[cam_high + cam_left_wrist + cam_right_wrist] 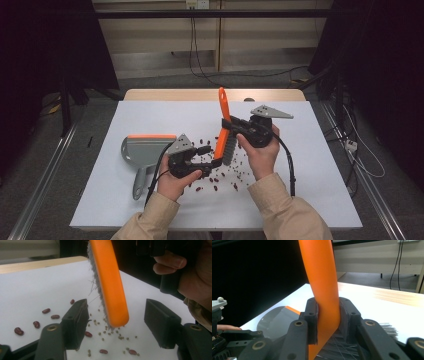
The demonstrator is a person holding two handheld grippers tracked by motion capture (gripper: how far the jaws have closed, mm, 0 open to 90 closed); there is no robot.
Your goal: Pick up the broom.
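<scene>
Clamping the orange brush [323, 290] at its handle, our right gripper [239, 127] has its jaws pressed on it; the handle's top is cut off in the right gripper view, and the bristles [342, 346] are half hidden behind the jaws. Our left gripper [116, 322] stands spread around the brush's lower end without touching it. Red beans [46, 311] and tiny greenish grains [110, 332], hard to identify, lie scattered on the white table [150, 115]. The grey dustpan [142, 150] rests at our left, near the left hand [175, 182].
</scene>
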